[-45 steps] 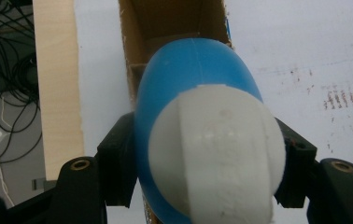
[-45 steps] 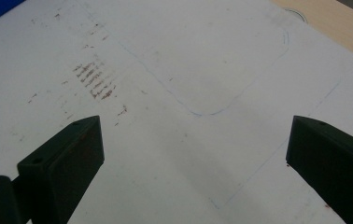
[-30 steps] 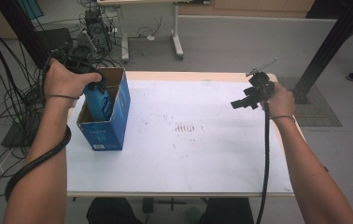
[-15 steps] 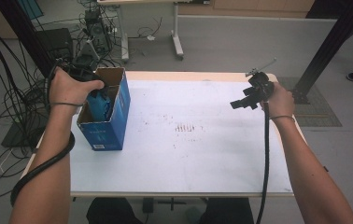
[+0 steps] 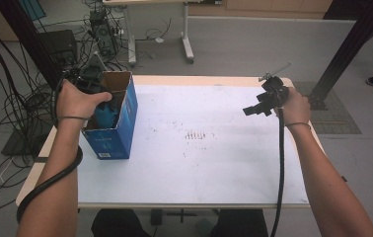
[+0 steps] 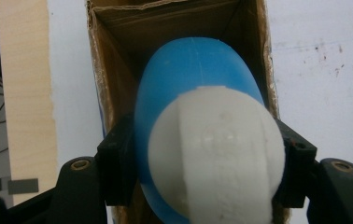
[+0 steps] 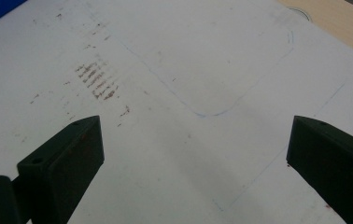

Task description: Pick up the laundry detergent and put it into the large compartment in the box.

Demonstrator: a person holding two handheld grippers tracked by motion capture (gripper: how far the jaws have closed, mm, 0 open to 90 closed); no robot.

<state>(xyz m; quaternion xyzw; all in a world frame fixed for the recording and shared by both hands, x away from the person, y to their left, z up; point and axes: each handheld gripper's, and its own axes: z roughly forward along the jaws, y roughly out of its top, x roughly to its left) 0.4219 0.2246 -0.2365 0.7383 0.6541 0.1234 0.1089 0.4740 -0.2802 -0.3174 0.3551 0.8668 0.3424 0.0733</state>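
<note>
The left gripper point(image 6: 202, 154) has its jaws clamped on a blue bottle with a white cap point(image 6: 198, 140), one jaw pressed against each side of it. The bottle hangs in the open top of a blue cardboard box point(image 5: 109, 121), its brown inner walls close around it in the left gripper view. In the high view the left hand point(image 5: 78, 101) sits over the box's mouth, and a patch of the blue bottle point(image 5: 106, 114) shows below it inside the box.

The right gripper point(image 7: 195, 154) has its jaws spread wide with nothing between them; they hover above the white sheet. In the high view the right gripper point(image 5: 258, 106) is held by the right hand point(image 5: 293, 106), well apart from the box, near the far right corner of the tabletop point(image 5: 184, 79), with its black cable trailing back along the forearm.

The tabletop is pale wood covered by a white sheet point(image 5: 199, 148) marked with small dark smudges and faint pen outlines. The box stands at the sheet's left edge. Beyond the box lie a grey floor, tangled black cables, a dark equipment case and the legs of another table.

The bottle's lower part is hidden inside the box, and its label cannot be made out. The print on the box's blue side is too small to read.
</note>
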